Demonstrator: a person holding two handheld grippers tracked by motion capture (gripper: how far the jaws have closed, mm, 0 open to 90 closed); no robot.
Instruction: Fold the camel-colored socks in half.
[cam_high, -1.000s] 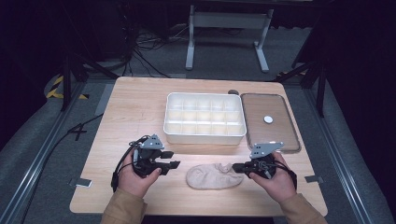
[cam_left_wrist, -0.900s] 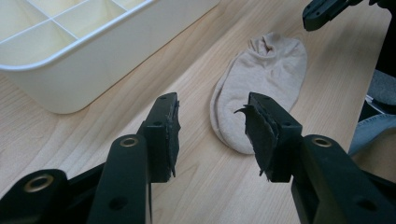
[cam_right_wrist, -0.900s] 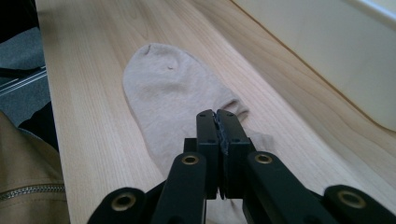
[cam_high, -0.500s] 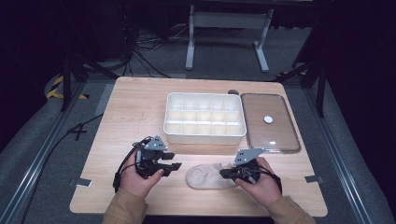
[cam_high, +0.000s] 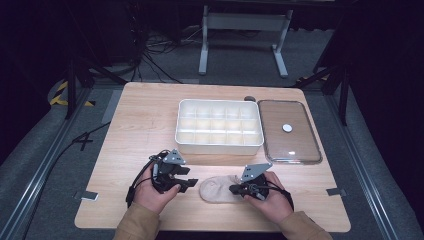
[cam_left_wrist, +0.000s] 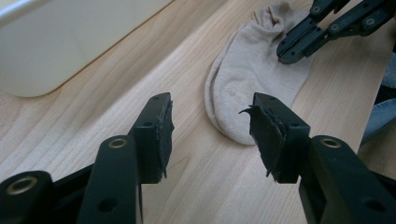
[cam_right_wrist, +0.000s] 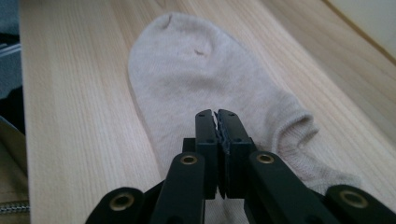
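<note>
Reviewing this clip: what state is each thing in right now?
Beige ankle sock: lying flat on the wooden table.
White compartment tray: uncovered, compartments look empty.
Clear rectangular lid: off, flat beside the tray.
Left gripper: open, beside the sock's toe.
Right gripper: shut, over the sock.

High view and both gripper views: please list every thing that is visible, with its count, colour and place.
Light wooden table: one, under everything.
White plastic compartment box: one, table centre, far side.
Clear flat lid with white knob: one, right of box.
Beige ankle sock: one, flat, near edge.
Small grey tags: two, at left and right table edges.
Left gripper: black, open, at sock's toe end.
Right gripper: black, shut, over sock.
Hands: two, tan sleeves.
</note>
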